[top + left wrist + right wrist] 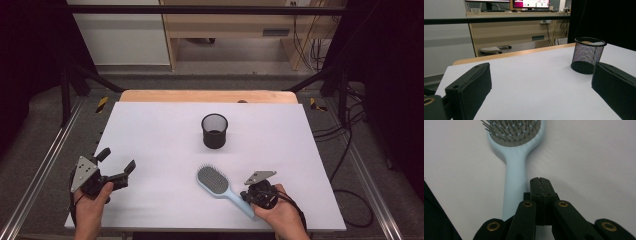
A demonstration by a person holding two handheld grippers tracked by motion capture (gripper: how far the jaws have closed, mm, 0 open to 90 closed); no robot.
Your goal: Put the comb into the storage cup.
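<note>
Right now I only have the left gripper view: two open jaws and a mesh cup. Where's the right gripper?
Observer: The right gripper is at the near right of the table, beside the handle of a light blue hairbrush.
Operator: Is it holding the brush?
Observer: No. In the right gripper view its jaws are shut together with nothing between them; the handle lies just to their left.
Operator: Brush orientation?
Observer: Bristles up, head pointing toward the mesh cup, which stands apart from it, farther back.
</note>
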